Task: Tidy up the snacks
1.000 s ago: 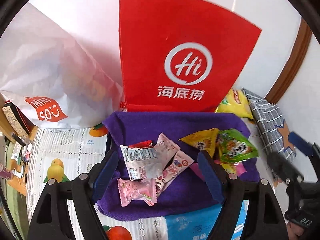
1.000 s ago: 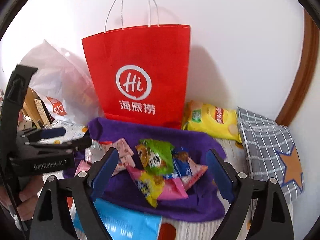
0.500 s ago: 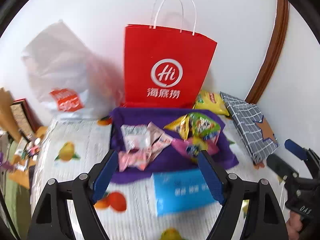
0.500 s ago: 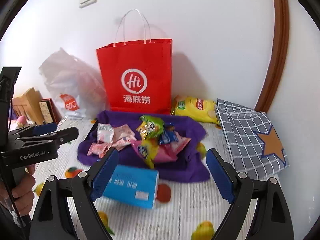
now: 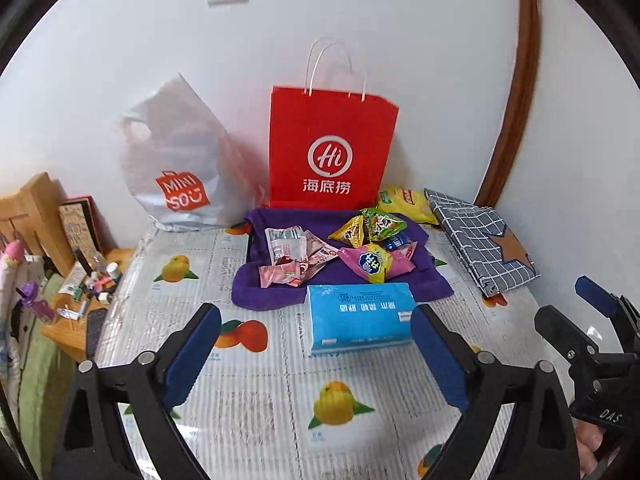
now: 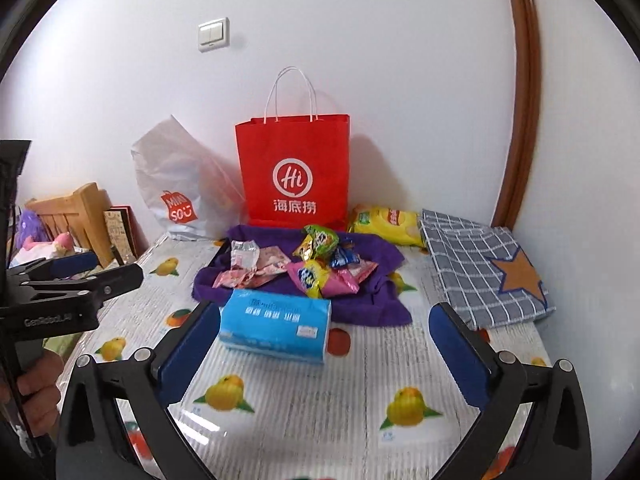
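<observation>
With both sets of fingers spread wide and holding nothing, the snacks [image 5: 340, 252] lie heaped on the purple cloth [image 5: 432, 284] at the table's far side, beyond the blue tissue pack [image 5: 360, 316], roughly as near the left gripper [image 5: 316, 364] as the right gripper [image 6: 324, 360].

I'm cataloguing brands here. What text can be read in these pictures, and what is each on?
"Hi" above "海底捞": red paper bag.
"MINI SO": orange logo on the white plastic bag.
"GenRobot.AI", blurred: left gripper body, in the right wrist view.
"DAS": right gripper body, in the left wrist view.
Blue tissue pack, snack wrappers, yellow chip bag: print too small to read.
</observation>
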`<state>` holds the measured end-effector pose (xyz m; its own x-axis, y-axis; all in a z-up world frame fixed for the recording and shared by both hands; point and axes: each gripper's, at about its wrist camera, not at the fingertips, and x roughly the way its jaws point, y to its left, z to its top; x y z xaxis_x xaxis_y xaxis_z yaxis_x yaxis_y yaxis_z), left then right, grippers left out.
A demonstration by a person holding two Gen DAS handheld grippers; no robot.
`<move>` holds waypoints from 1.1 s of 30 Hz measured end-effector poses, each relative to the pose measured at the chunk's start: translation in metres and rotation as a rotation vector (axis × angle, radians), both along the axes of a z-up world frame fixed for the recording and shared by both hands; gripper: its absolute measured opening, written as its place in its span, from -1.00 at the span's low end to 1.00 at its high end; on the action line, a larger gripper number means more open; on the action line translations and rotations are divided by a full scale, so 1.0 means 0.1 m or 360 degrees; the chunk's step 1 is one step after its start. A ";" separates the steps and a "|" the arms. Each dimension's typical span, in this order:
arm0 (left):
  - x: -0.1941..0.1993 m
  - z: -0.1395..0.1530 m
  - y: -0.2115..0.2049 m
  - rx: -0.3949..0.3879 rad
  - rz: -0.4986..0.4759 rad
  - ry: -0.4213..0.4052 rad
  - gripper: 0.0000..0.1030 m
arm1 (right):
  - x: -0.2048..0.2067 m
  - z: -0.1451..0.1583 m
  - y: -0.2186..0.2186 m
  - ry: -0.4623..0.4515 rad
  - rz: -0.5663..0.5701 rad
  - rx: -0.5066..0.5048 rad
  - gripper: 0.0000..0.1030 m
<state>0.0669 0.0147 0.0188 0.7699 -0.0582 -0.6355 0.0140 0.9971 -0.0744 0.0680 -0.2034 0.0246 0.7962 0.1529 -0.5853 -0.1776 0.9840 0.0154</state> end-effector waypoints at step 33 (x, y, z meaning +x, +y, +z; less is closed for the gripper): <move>-0.39 0.02 -0.09 0.0048 0.0029 -0.0050 0.88 | -0.46 0.05 -0.23 -0.0009 -0.0075 0.0092 1.00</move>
<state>0.0276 0.0053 0.0205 0.7903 -0.0251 -0.6122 -0.0025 0.9990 -0.0443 0.0224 -0.2263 0.0296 0.8067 0.1486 -0.5719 -0.1316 0.9887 0.0713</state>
